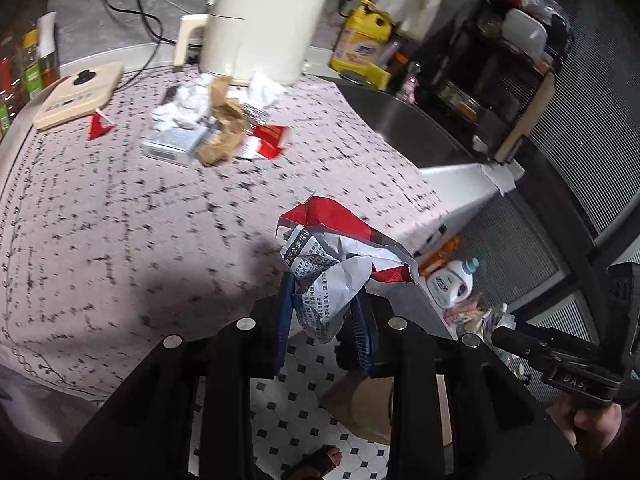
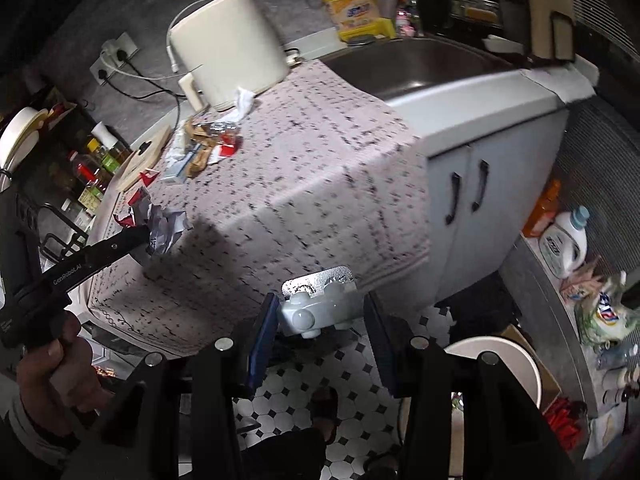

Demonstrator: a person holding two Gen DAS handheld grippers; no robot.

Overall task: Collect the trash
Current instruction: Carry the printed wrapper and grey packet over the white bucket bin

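The left claw (image 1: 322, 312) is clamped on a crumpled wrapper (image 1: 340, 264) — red, white and grey with printed text — which sticks up from between the blue pads, above the near edge of the cloth-covered surface (image 1: 120, 216). In the right wrist view the same wrapper (image 2: 160, 224) shows at 9 o'clock, at the tip of the left claw (image 2: 142, 236).

The right claw (image 2: 320, 320) grips a silver blister pack (image 2: 320, 300) between its pads — held off the surface's front edge, above the tiled floor (image 2: 288, 392).

More trash (image 1: 216, 124) lies in a heap at 11 o'clock on the surface: white tissue, brown paper, a grey box and red-and-white wrappers, just in front of a cream appliance (image 1: 264, 20). A small red scrap (image 1: 98, 126) lies apart, at 10 o'clock, beside a wooden board (image 1: 76, 94). A round white bin (image 2: 500, 364) stands on the floor at 4 o'clock in the right wrist view.
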